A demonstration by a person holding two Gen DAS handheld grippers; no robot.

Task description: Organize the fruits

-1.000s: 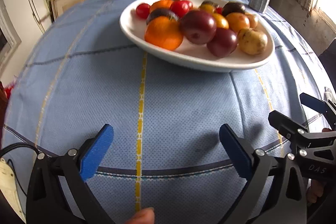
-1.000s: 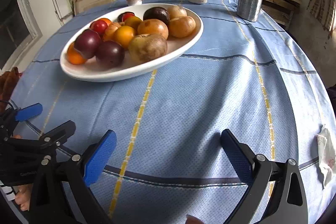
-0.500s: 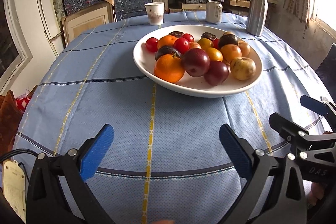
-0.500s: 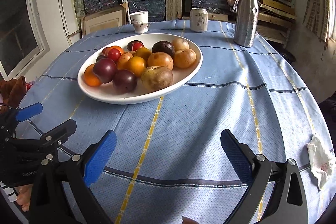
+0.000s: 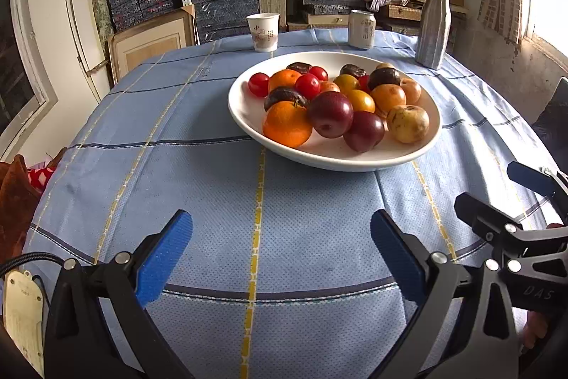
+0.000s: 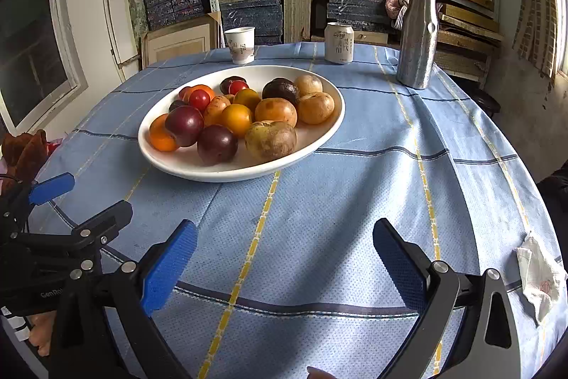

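A white oval plate [image 5: 241,109] [image 6: 326,130] sits mid-table, piled with several fruits: an orange [image 5: 287,123], dark red plums [image 5: 330,114] [image 6: 217,144], cherry tomatoes [image 5: 258,84], a yellowish apple [image 5: 408,124] [image 6: 271,140] and dark passion fruits [image 6: 280,89]. My left gripper [image 5: 280,253] hangs open over bare cloth, well short of the plate, nothing between its blue pads. My right gripper [image 6: 284,260] is likewise open and empty near the table's front. Each gripper shows at the edge of the other's view, the right gripper [image 5: 497,205] on the right, the left gripper [image 6: 85,205] on the left.
Blue checked tablecloth [image 5: 177,166] covers the round table. At the far side stand a paper cup [image 5: 263,32] [image 6: 241,45], a drinks can [image 5: 361,29] [image 6: 339,42] and a steel bottle [image 5: 433,23] [image 6: 417,36]. A crumpled tissue [image 6: 539,276] lies at the right edge. Shelves of boxes stand behind.
Both grippers have pulled back and tilted up from the plate, so it sits farther off and the shelves show. Both stayed open and empty.
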